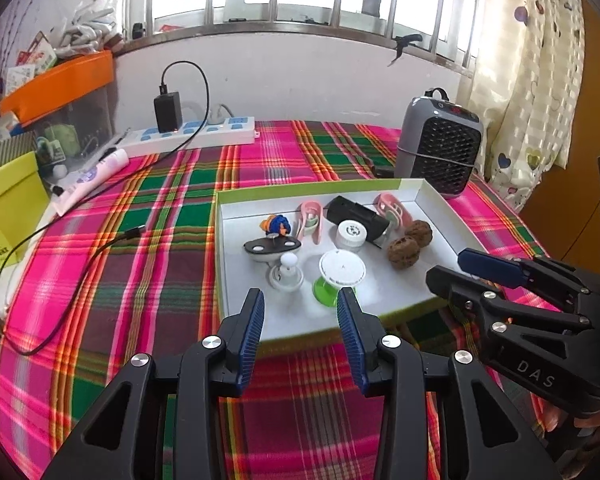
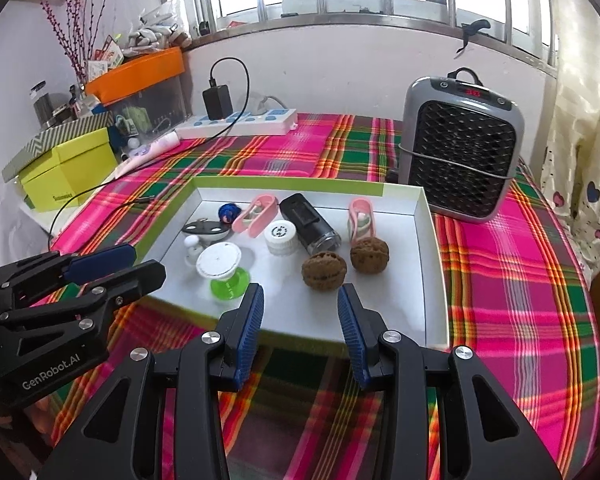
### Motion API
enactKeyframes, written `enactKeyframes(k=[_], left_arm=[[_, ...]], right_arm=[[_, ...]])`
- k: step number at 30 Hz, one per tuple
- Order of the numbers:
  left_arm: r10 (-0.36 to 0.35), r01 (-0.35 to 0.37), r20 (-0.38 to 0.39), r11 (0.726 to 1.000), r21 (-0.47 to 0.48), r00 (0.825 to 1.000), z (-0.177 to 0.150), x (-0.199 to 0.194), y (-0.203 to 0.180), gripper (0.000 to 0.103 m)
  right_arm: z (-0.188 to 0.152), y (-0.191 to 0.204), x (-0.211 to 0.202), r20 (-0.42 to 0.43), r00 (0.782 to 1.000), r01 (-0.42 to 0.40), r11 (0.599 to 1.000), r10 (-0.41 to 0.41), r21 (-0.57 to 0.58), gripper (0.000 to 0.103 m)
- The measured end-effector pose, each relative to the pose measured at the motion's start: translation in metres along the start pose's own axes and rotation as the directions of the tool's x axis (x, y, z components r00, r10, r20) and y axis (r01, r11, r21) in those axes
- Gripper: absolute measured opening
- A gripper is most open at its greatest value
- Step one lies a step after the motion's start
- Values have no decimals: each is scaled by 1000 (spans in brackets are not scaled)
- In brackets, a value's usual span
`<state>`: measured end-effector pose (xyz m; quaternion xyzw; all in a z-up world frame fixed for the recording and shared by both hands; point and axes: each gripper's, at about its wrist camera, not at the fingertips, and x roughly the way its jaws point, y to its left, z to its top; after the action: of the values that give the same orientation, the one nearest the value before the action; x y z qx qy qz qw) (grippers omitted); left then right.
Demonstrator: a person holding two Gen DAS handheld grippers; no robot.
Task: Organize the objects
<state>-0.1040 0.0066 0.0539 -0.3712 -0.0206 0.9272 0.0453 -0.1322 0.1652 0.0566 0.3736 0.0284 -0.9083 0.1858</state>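
A shallow white tray with a green rim [image 1: 220,248] [image 2: 428,216] sits on the plaid tablecloth. It holds two walnuts [image 1: 403,253] [image 2: 324,270], a green-footed white spool [image 1: 340,272] [image 2: 220,262], a white cap [image 1: 351,234] [image 2: 280,237], a black cylinder [image 1: 356,214] [image 2: 308,220], two pink clips [image 1: 311,218] [image 2: 360,218], a blue-orange toy [image 1: 278,225], a dark oval piece [image 1: 272,247] and a small white knob [image 1: 287,272]. My left gripper [image 1: 300,312] [image 2: 136,262] is open and empty at the tray's near edge. My right gripper [image 2: 300,312] [image 1: 448,268] is open and empty beside it.
A grey fan heater [image 1: 440,148] [image 2: 460,148] stands behind the tray's right corner. A power strip with a black charger [image 1: 188,132] and its cable lie at the back left. A yellow-green box [image 2: 68,168] and an orange-lidded bin [image 1: 60,80] stand left.
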Motion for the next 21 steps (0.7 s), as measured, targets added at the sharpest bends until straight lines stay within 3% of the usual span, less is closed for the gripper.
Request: enactKeyframes(k=[9,21], left_arm=[[17,-18,-15,1000,-6,1000,-22,-15,-7,37],[33,-35,-102,999,-24,994,-60,-12,-12,37]], right_arm=[[-18,9,-20,3,1000,8,1000,-8,15,40],[-57,14,-24,-80,994,78,997,-76,24,40]])
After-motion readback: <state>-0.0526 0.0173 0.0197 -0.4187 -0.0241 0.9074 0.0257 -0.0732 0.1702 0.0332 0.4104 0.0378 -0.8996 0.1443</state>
